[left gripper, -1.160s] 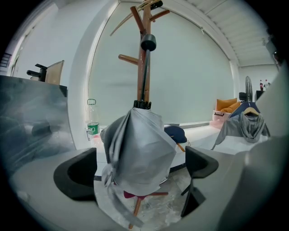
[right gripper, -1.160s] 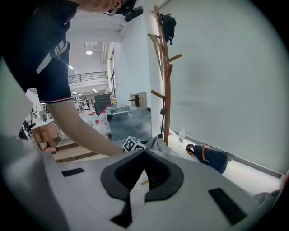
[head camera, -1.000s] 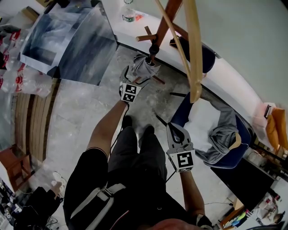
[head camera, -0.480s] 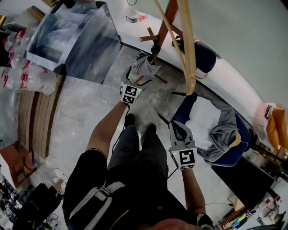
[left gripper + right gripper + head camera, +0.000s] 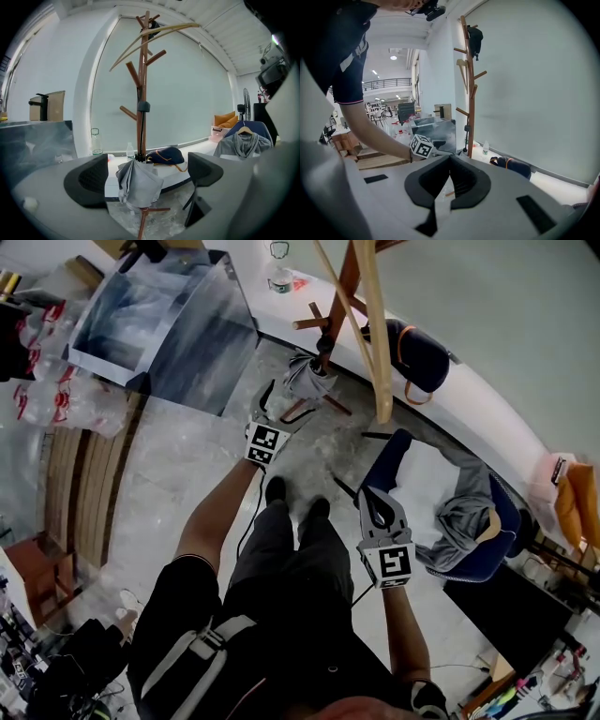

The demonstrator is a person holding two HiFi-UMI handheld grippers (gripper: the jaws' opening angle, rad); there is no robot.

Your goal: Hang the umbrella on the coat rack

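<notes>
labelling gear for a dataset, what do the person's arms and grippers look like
The left gripper and right gripper are grey shells with black ribbed jaw pads and a white cube of black square markers. The left gripper's jaws are closing, nothing between them. Arms bare below dark short sleeves.

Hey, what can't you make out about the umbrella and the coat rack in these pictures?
What holds the umbrella to the coat rack: left gripper view, the folded canopy covers it; head view, too small.
The coat rack's top: head view, cut off by the upper edge.
The dark item high on the rack: right gripper view, too small to identify.
</notes>
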